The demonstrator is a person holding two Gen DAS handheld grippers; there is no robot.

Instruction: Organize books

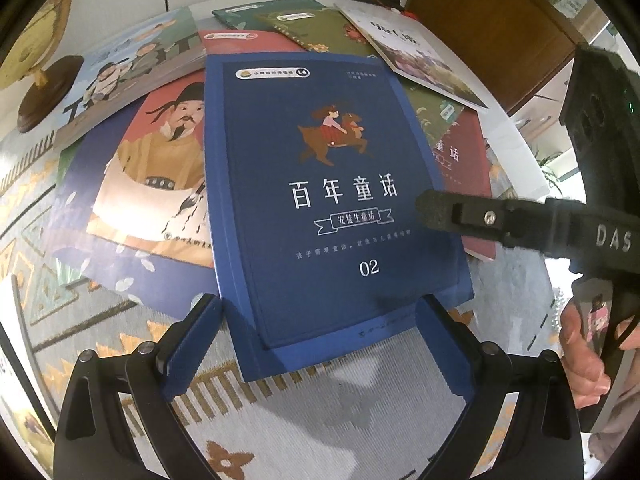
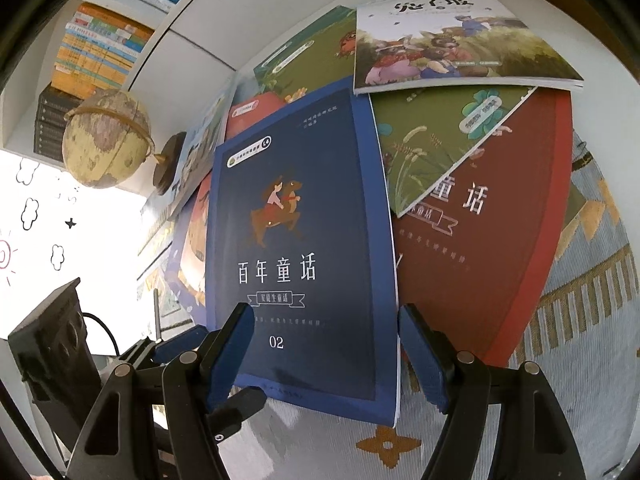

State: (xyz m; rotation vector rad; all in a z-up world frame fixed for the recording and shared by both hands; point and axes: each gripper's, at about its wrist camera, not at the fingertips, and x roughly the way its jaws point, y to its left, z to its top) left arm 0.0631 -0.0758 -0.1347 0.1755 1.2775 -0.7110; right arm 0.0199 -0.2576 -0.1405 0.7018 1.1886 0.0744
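Centrally, a dark blue paperback book (image 1: 332, 196) marked 02 is lying flat atop scattered picture books (image 2: 464, 40) on a patterned woven rug (image 1: 320, 420). Both the left gripper (image 1: 320, 344) and right gripper (image 2: 320, 356) are hovering near its bottom edge, jaws apart, gripping nothing.

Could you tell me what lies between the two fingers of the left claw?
In the left wrist view, the near edge of the blue book marked 02 lies between the open left claw's fingers, with patterned cloth showing below it. The pads are not pressing on it.
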